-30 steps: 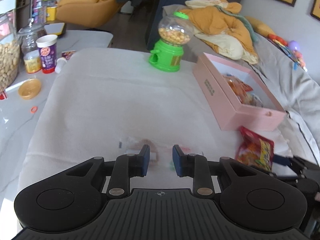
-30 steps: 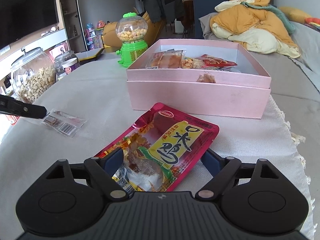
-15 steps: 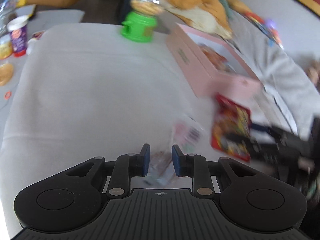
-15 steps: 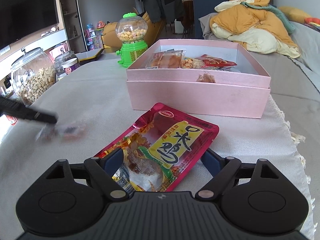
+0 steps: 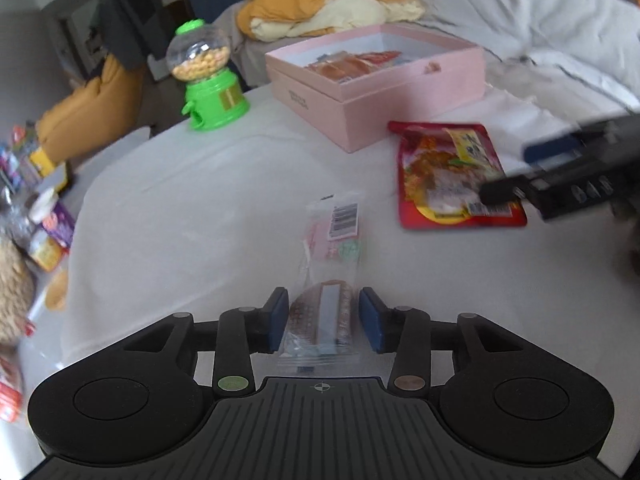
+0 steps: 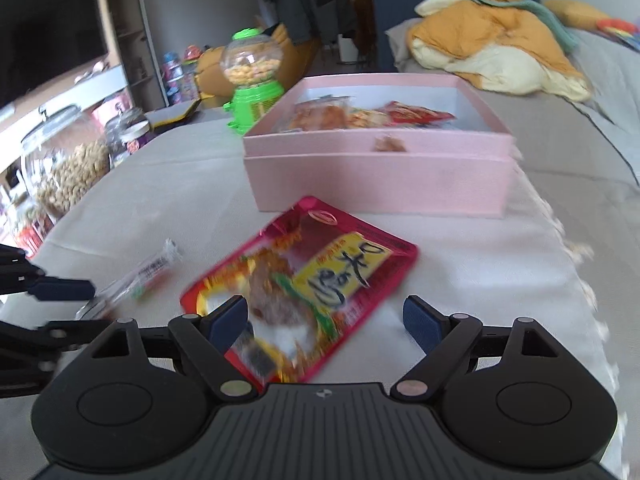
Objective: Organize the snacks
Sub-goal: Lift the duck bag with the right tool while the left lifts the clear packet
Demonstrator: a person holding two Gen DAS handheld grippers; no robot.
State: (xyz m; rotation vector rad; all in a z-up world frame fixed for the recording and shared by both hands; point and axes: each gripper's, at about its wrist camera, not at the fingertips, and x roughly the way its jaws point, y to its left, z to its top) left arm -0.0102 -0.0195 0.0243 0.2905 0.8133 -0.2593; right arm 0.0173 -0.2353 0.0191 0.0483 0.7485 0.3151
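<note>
Left tongs (image 5: 323,318) part-open, pads flanking the near end of a clear-wrapped biscuit packet (image 5: 330,276) lying on the cloth-covered desk (image 5: 180,220); contact unclear. Right tongs (image 6: 326,322) wide open, straddling the near end of a red snack pouch (image 6: 316,280), no grip. Pink box (image 6: 376,176) just behind, snacks inside.

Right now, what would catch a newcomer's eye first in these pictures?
Probably the open pink box at the far side of the cloth, with snacks already inside, and the red snack pouch lying flat in front of it. To the box's left stands a bright green candy dispenser.
</note>
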